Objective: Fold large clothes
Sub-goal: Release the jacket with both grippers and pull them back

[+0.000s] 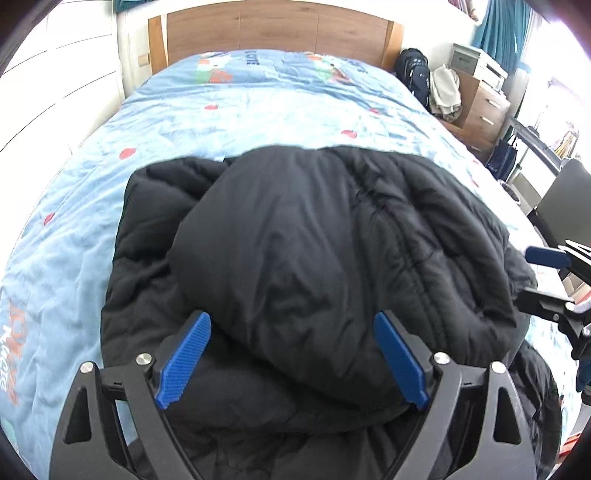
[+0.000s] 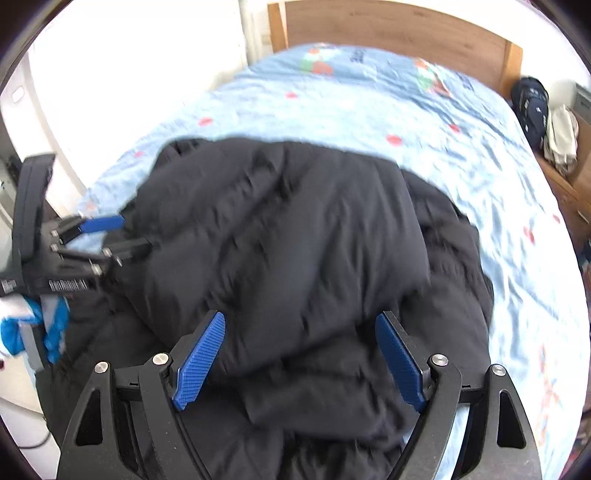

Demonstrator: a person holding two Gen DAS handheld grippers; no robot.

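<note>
A large black puffer jacket lies bunched on the near end of the bed; it also fills the right wrist view. My left gripper is open, its blue fingers spread over the jacket's near fold with nothing between them. It shows at the left of the right wrist view, at the jacket's left edge. My right gripper is open above the jacket's near part, empty. Its blue finger shows at the right edge of the left wrist view.
The bed has a light blue patterned cover and a wooden headboard. A dark backpack, a pale bag and a wooden drawer unit stand right of the bed. A white wardrobe stands left.
</note>
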